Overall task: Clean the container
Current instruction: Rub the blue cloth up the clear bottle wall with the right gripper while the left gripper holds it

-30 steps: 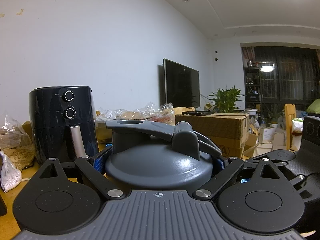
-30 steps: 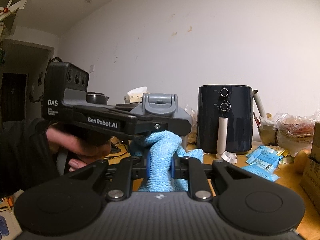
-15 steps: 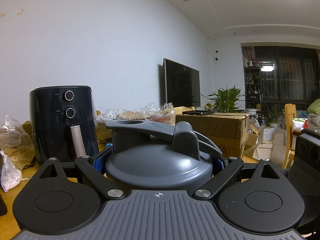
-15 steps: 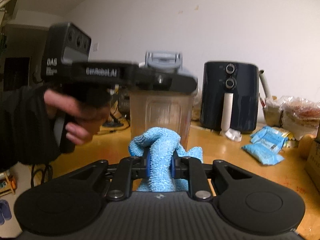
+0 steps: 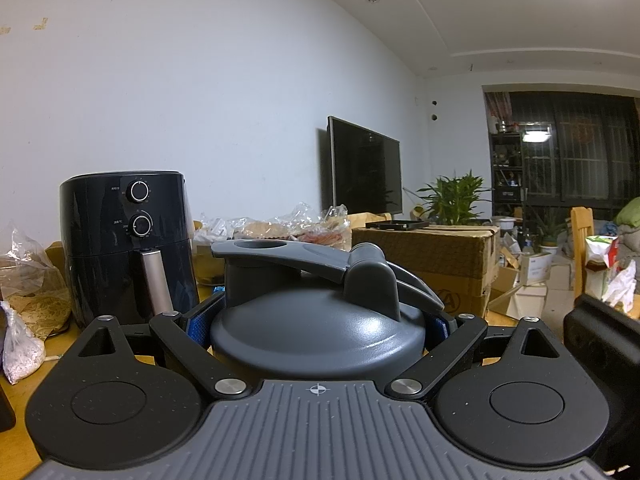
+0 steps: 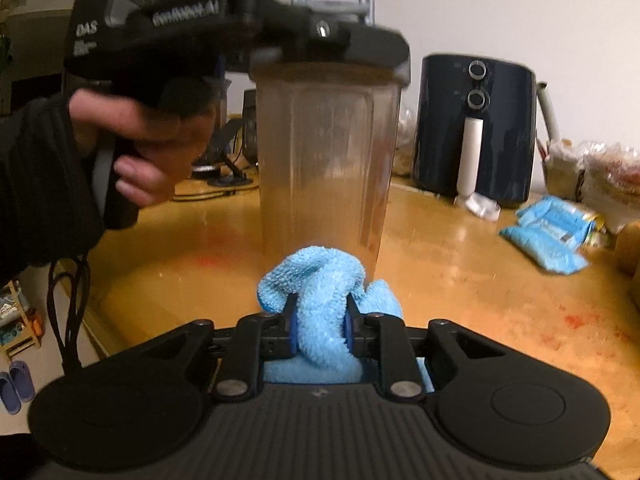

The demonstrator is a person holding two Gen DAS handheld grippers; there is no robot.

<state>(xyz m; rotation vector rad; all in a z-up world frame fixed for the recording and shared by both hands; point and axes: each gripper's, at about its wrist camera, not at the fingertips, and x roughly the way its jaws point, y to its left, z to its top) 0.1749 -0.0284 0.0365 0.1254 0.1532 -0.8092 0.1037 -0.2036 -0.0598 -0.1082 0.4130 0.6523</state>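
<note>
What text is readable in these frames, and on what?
"DAS": side of the left gripper, right wrist view.
Smaller lines under it and the white lettering along its arm: blurred, unreadable.
Air fryer dial markings: too small.
Cardboard box print: partly hidden, unreadable.

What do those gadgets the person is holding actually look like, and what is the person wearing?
Each gripper is matte black plastic with a ribbed grey front plate, two round black discs and silver pivot screws. Black linkage bars end in fingers with blue pads. The left gripper shows white lettering in the right wrist view, "DAS", on its side. A black cable hangs below the hand, which wears a dark ribbed sleeve.
</note>
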